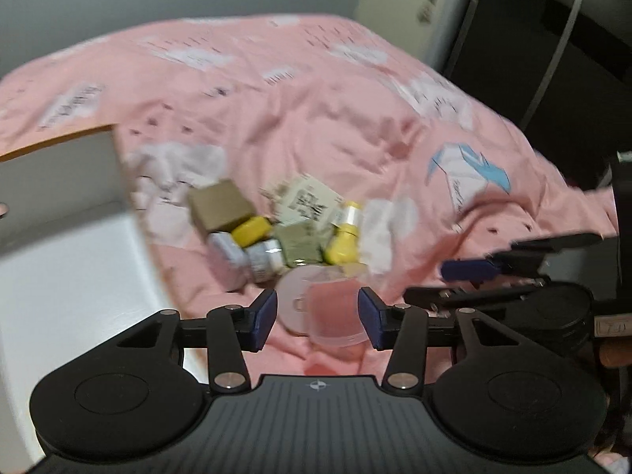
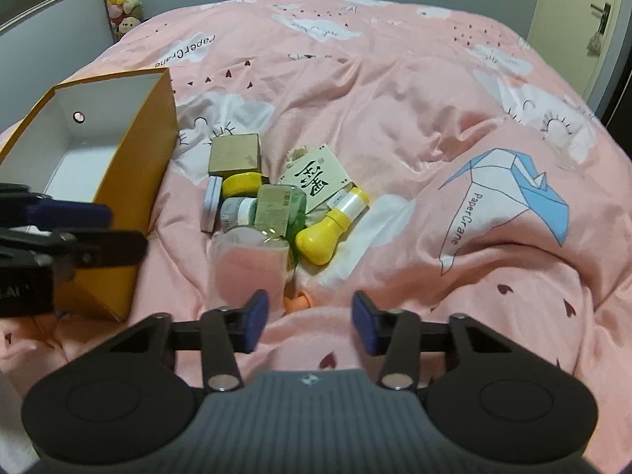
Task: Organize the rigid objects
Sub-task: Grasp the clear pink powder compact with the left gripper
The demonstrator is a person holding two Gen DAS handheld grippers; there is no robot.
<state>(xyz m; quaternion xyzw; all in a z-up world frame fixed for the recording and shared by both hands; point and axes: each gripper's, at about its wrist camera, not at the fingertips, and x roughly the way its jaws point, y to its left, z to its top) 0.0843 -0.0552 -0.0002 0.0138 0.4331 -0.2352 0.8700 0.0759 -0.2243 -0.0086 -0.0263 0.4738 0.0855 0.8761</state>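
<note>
On the bed, bottles and boxes lie heaped just right of the orange box. The left claw stands released around a clear cup, its pads apart from it. The right claw hangs released over bare cover, near the heap.

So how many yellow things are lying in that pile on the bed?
2. A yellow bottle lies on its side at the pile's right edge, and a round yellow jar sits just below the brown box. Others could be buried underneath.
</note>
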